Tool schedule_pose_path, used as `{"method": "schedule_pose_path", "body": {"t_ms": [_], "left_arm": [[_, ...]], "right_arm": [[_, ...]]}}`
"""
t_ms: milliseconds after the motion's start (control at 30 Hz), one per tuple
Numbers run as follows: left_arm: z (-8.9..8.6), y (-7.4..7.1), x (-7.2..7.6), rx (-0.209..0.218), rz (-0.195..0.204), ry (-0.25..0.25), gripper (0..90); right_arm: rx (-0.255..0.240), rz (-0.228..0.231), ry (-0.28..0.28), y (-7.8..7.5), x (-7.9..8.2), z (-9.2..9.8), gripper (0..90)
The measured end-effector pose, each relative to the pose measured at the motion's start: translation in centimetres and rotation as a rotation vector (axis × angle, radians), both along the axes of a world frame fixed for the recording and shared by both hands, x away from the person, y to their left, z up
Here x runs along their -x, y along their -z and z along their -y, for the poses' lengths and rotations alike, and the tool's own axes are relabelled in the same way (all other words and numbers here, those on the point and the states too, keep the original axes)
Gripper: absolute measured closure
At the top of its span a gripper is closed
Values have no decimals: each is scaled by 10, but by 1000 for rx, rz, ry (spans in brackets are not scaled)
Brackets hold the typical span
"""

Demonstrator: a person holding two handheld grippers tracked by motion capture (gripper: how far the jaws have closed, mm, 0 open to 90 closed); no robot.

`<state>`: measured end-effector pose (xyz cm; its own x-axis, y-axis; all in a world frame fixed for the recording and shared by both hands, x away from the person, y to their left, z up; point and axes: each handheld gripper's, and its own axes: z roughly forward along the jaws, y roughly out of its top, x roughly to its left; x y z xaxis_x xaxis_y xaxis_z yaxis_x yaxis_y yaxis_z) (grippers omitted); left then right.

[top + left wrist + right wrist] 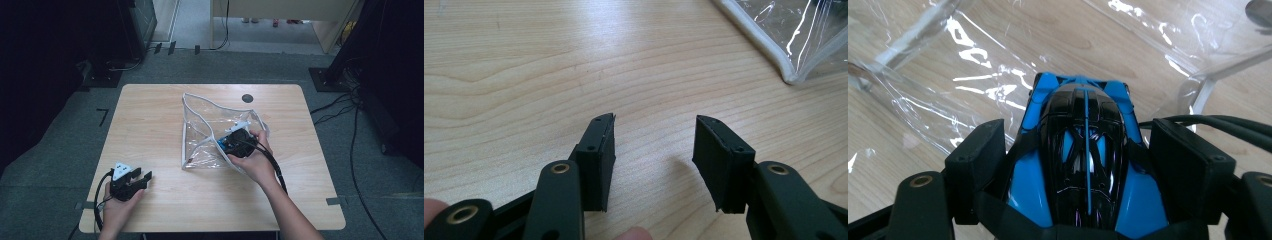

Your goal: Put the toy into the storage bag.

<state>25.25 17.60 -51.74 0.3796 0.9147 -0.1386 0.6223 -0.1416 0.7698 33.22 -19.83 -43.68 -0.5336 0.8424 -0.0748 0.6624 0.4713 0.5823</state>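
A blue and black toy car (1083,160) sits between the jaws of my right gripper (1075,142), which is shut on its sides. In the high view my right gripper (226,141) holds the toy car (222,144) at the mouth of a clear plastic zip bag (210,132) with white edging, which stands open at the table's middle. The clear bag (973,65) spreads around and beyond the car's nose. My left gripper (142,177) rests low at the table's front left, open, with bare wood between its fingers (599,160).
The wooden table (150,115) has a dark round cable hole (247,98) near its far edge. A corner of the bag (794,45) lies ahead and to the right of my left gripper. Cables and dark stands (345,60) surround the table on the carpet.
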Motion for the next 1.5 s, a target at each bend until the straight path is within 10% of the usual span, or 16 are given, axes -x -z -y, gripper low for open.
{"method": "schedule_pose_path", "body": {"t_ms": [267,1033,1500], "left_arm": [[0,0,0,1,0,-1,519],[0,0,-1,4,0,-2,517],[0,0,-1,11,-3,-3,517]], "right_arm": [[15,-8,-13,2,3,4,253],[-97,162,-109,-31,21,14,157],[-196,235,-47,-53,36,39,134]]}}
